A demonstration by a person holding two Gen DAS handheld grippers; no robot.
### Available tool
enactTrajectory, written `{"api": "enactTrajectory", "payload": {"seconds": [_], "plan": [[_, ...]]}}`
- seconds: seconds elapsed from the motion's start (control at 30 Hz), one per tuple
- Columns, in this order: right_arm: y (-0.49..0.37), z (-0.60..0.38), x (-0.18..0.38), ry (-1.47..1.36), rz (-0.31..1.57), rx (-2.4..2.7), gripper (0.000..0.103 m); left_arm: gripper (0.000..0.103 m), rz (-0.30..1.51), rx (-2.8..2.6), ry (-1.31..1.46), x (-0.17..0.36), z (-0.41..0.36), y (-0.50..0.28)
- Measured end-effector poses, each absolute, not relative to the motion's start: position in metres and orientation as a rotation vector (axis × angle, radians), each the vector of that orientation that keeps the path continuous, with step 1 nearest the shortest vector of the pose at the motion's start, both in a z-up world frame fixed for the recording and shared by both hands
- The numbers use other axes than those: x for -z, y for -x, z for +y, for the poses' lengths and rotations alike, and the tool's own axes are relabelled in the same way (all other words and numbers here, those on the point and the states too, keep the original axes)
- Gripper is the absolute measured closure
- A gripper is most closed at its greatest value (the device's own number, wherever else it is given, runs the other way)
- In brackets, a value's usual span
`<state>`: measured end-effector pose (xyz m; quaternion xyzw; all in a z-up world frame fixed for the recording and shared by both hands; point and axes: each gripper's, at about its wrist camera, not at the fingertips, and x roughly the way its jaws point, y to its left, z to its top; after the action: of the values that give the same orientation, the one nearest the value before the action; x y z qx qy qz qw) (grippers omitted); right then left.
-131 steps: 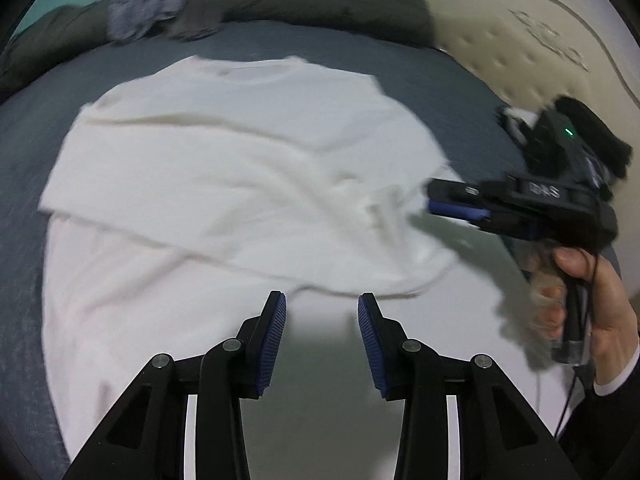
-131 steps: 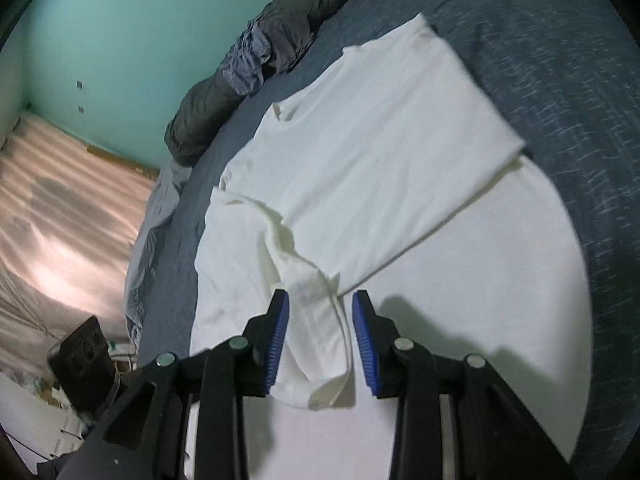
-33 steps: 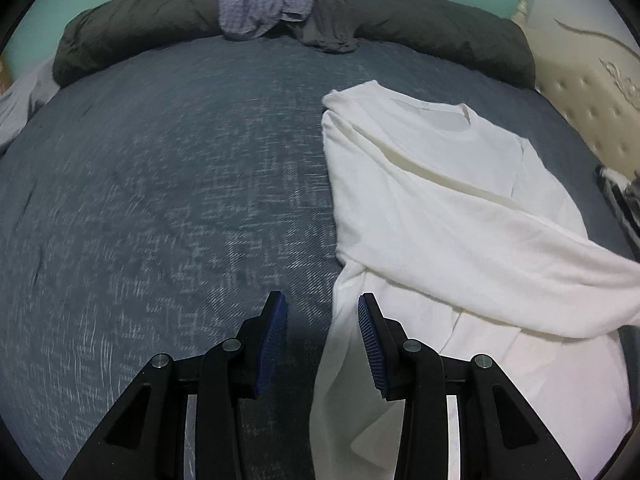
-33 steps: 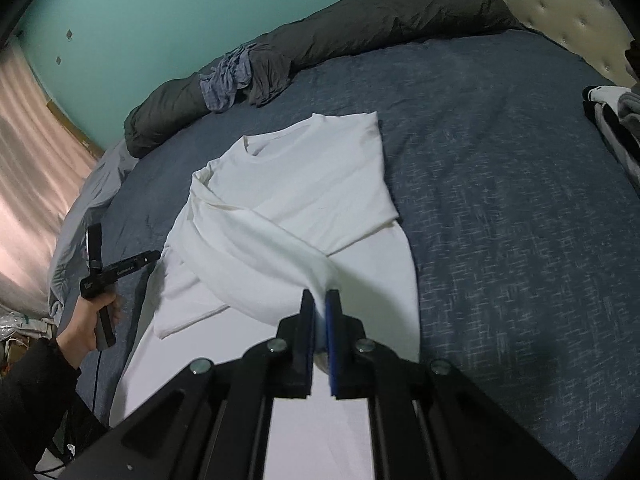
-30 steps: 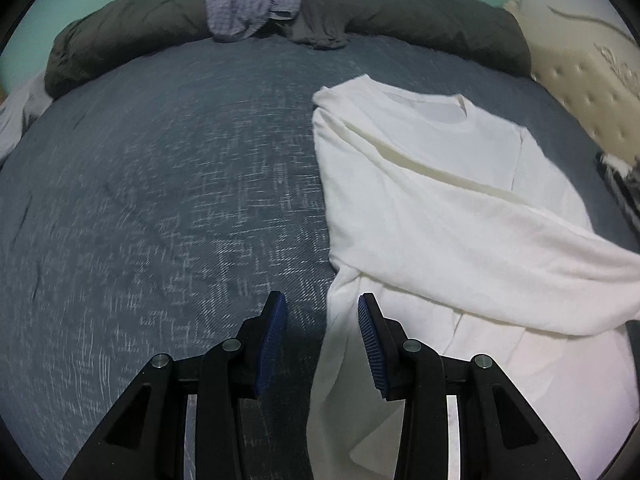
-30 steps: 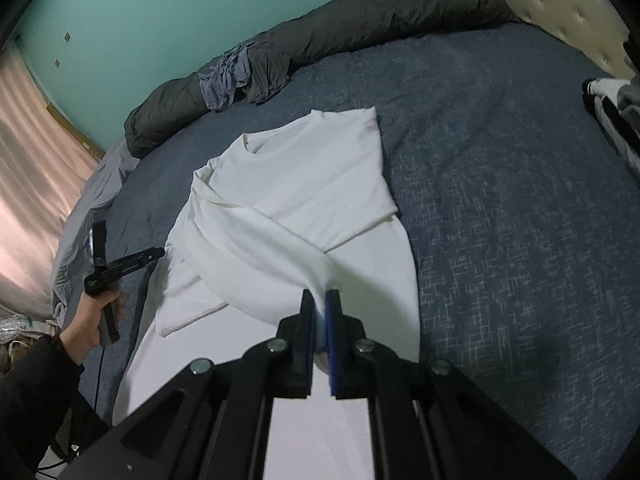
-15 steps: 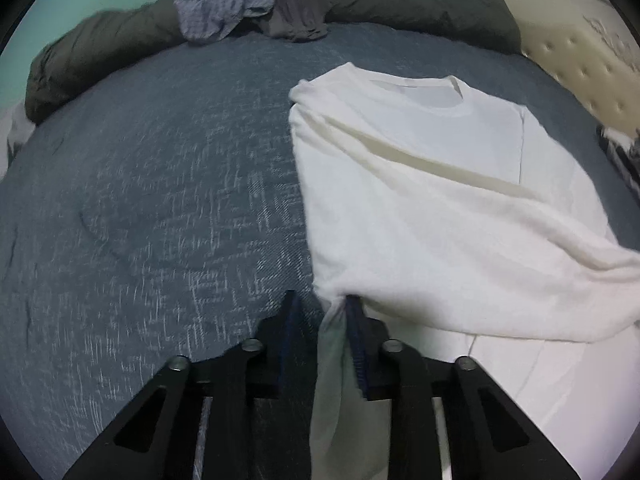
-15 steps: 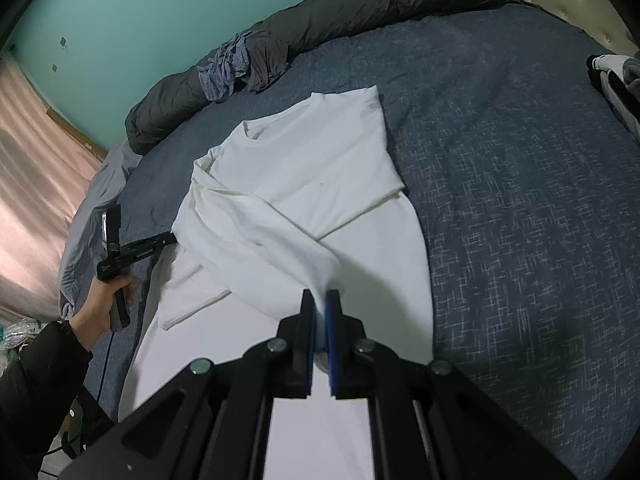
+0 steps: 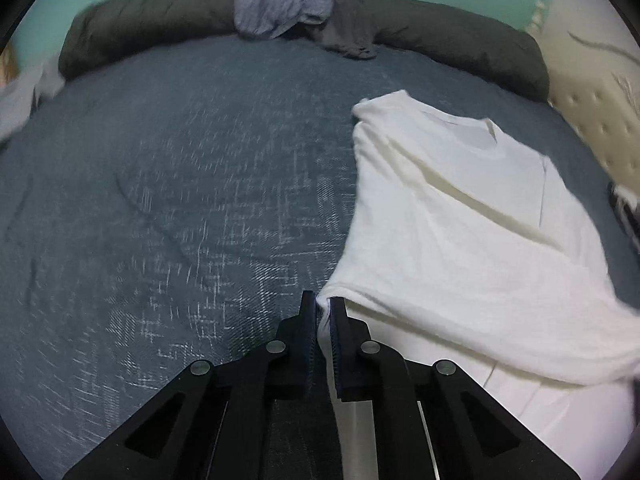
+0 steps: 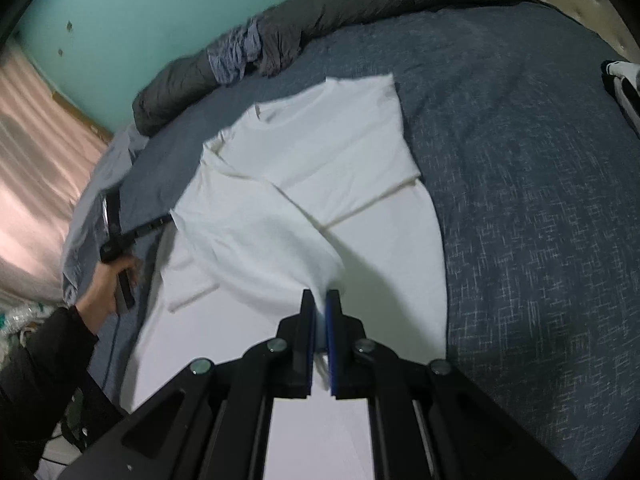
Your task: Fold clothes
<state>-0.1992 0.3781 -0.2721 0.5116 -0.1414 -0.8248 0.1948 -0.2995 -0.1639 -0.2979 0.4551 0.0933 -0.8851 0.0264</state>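
A white long-sleeved shirt [image 9: 460, 208] lies face up on the blue bedcover [image 9: 160, 200], collar at the far end. One sleeve is folded across its chest. My left gripper [image 9: 323, 304] sits at the shirt's left edge, and its jaws are closing with a fold of the fabric pinched between the pads. In the right wrist view the shirt [image 10: 320, 152] spreads ahead, and my right gripper [image 10: 320, 300] is shut on the sleeve's cuff, lifted a little above the body. The left gripper [image 10: 160, 222] shows there too, held by a hand [image 10: 108, 280].
A dark grey rolled duvet [image 9: 160, 28] runs along the far edge with a crumpled blue-grey garment [image 9: 280, 4] on it. A beige tufted headboard [image 9: 592, 112] stands at the right. A black-and-white striped cloth [image 10: 624, 84] lies at the bed's right side.
My left gripper has slid over to the shirt's left edge and gone from open to shut on the fabric. The right gripper keeps its hold on the sleeve, barely shifted.
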Motion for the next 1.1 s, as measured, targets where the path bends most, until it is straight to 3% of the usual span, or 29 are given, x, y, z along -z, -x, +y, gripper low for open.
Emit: {"api": "enactTrajectory", "payload": {"seconds": [0.4,0.6,0.77,1.1], "plan": [[0.205,0.371,0.326,-1.587,-0.390,2.228,0.098,0.093,0.521,2.756,-1.403,0.300,-0.182,0.290],[0.203,0.381,0.327,-1.620,-0.400,2.263,0.093,0.093,0.537,2.736,-1.378,0.289,-0.193,0.274],[0.188,0.381,0.316,-1.628,-0.392,2.265,0.078,0.092,0.607,2.729,-1.317,0.276,-0.205,0.240],[0.165,0.359,0.329,-1.682,-0.454,2.171,0.075,0.090,0.631,2.784,-1.268,0.265,-0.173,0.197]]}}
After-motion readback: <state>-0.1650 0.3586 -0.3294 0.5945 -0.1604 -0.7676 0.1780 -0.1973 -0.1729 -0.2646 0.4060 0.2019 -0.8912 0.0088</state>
